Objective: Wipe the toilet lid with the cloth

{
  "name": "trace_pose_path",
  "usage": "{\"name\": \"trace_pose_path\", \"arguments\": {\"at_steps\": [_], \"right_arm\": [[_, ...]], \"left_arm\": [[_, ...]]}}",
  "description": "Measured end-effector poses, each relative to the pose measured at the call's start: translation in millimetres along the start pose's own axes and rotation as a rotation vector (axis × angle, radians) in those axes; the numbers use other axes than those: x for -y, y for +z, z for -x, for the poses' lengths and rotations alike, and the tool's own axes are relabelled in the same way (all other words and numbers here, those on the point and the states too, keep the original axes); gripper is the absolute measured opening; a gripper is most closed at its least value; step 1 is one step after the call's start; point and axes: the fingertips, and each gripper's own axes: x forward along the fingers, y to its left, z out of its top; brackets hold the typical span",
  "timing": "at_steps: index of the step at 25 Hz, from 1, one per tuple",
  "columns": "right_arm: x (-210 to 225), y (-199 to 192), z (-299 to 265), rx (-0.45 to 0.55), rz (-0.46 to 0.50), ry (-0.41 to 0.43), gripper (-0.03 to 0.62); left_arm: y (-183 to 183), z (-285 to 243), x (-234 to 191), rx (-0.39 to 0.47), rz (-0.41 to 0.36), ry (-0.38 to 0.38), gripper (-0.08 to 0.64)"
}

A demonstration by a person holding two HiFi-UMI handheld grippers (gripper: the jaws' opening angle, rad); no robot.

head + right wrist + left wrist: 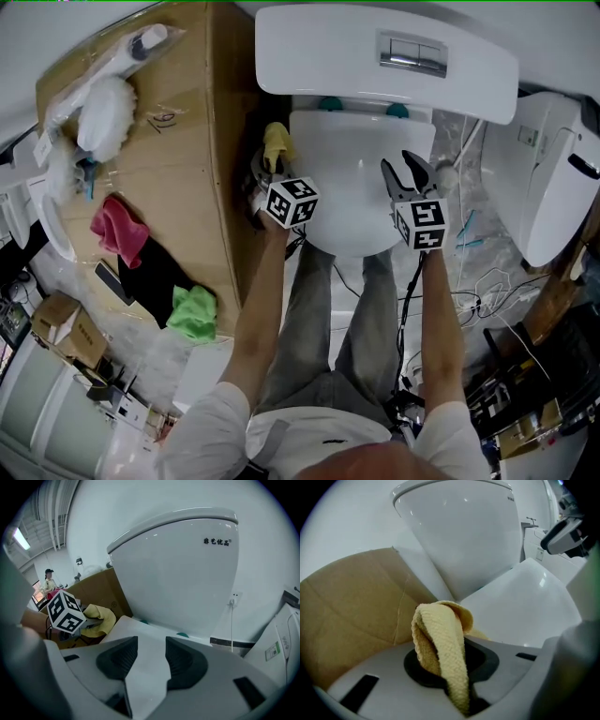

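Left gripper view: left tool (452,673) pinches the yellow cloth (437,632).

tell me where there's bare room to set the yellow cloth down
The toilet lid is bare between the left gripper and right gripper. The cardboard is free between the white duster and the lid. Crowded: cloths lower on the cardboard, cables right of the lid.

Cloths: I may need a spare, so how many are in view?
4. A yellow knitted cloth is shut in the left gripper; a pink cloth, a black cloth and a green cloth lie on the brown cardboard sheet. Others may be hidden.
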Motion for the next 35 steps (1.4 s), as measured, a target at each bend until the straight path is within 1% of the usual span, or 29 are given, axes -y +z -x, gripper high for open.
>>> {"name": "trace_pose_path", "arguments": {"at_steps": [2, 7, 11, 17, 26, 35], "right_arm": [[5, -4, 4, 0.002, -0.005, 0.001, 0.201], [17, -20, 11, 0.000, -0.011, 0.016, 0.201], [26, -32, 16, -0.006, -0.016, 0.032, 0.201], [44, -46, 27, -0.008, -0.014, 0.049, 0.201], [71, -68, 45, -0.021, -0.017, 0.061, 0.201], [94, -85, 63, -0.024, -0.024, 0.063, 0.201]], "left_arm": [[-6, -1, 7, -0.022, 0.013, -0.007, 0.075], [-6, -3, 46, -0.005, 0.035, -0.132, 0.075], [-2, -1, 72, 0.003, 0.049, -0.189, 0.075], [5, 3, 96, -0.001, 0.073, -0.212, 0.075], [16, 19, 136, 0.003, 0.083, -0.225, 0.075], [32, 32, 178, 0.012, 0.093, -0.259, 0.075]]}}
